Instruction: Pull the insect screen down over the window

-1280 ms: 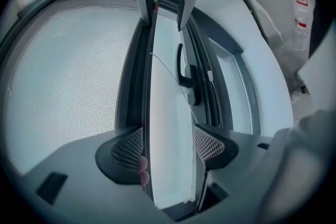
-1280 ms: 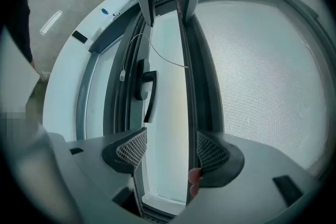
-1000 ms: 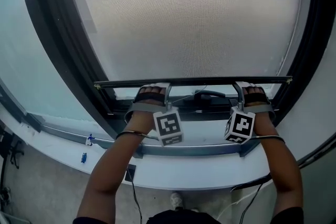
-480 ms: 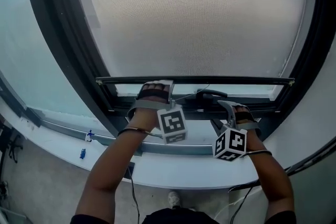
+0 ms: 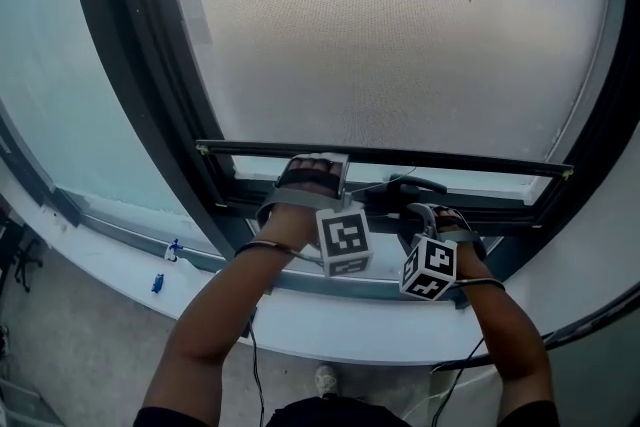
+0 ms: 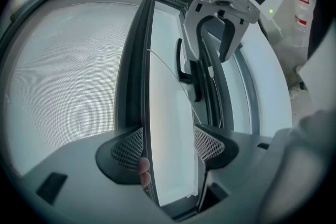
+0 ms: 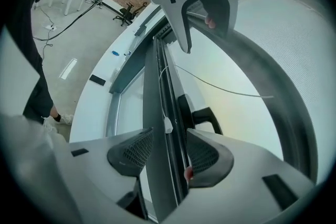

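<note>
Nearest me, below the screen's bottom bar [image 5: 450, 161], runs the white sill [image 5: 330, 325], and both of the person's forearms reach over it. The right claw [image 7: 168, 150] sits below the bar, down at the lower frame rail [image 7: 152, 92]. Its jaws have just been closing to a middling gap; the rail runs between them, though I can't say the pads pinch it. The small white cord toggle [image 7: 167, 124] hangs just ahead of them, and the black window handle [image 5: 418, 184] is just beside, also below the bar. The left claw [image 6: 168, 144] is up at the bar itself, jaws wide. The bar passes between them and lies against one jaw while the other stands clear. Above the bar, the insect screen [image 5: 390, 35] covers nearly the whole pane; only a pale strip of glass shows beneath the bar.

So this looks like the last stretch of the pull. I'd judge the next move calls for a firm hold, on the toggle or the bar. After that, an even draw down until the bar meets the frame, without skewing it.
</note>
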`<state>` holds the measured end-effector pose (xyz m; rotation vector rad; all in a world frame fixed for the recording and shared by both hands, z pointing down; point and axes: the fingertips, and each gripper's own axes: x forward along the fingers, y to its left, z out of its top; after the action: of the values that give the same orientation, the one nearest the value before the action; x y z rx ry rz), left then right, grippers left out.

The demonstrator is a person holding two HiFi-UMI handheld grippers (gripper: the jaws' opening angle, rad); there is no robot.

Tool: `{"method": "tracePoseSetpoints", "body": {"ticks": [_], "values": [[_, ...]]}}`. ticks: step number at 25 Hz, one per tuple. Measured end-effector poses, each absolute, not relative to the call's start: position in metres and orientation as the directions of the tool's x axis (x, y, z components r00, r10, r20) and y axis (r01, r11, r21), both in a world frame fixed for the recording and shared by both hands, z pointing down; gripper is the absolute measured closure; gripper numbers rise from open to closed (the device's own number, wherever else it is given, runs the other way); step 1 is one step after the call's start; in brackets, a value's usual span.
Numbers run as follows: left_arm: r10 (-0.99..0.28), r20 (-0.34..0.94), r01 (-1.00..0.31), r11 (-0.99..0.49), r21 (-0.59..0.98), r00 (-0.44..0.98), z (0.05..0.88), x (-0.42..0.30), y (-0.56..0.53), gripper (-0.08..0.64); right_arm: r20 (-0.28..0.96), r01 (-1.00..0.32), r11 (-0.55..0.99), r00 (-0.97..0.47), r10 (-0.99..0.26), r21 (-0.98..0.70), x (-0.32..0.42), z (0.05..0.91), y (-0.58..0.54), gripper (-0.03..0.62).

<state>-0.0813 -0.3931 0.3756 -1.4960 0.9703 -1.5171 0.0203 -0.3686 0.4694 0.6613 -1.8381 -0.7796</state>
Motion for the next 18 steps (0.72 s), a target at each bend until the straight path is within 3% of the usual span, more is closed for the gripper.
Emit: {"method": "tracePoseSetpoints", "body": {"ticks": [2, 6, 18], "values": [[-0.915, 0.403, 0.02, -0.404, -0.915, -0.013, 0.375, -0.083, -0.392, 0.258, 0.589, -0.088, 0.653, -0.356, -0.725, 0.752, 0.017, 0.473, -0.373, 0.395], [-0.913, 0.407, 0.024, -0.408, -0.913, -0.04, 0.372, -0.086, -0.391, 0.258, 0.589, -0.078, 0.65, -0.353, -0.727, 0.756, 0.013, 0.476, -0.379, 0.477], [-0.912, 0.409, 0.025, -0.41, -0.912, -0.022, 0.374, -0.083, -0.391, 0.258, 0.639, -0.036, 0.69, -0.343, -0.688, 0.723, 0.009, 0.483, -0.377, 0.548]]}}
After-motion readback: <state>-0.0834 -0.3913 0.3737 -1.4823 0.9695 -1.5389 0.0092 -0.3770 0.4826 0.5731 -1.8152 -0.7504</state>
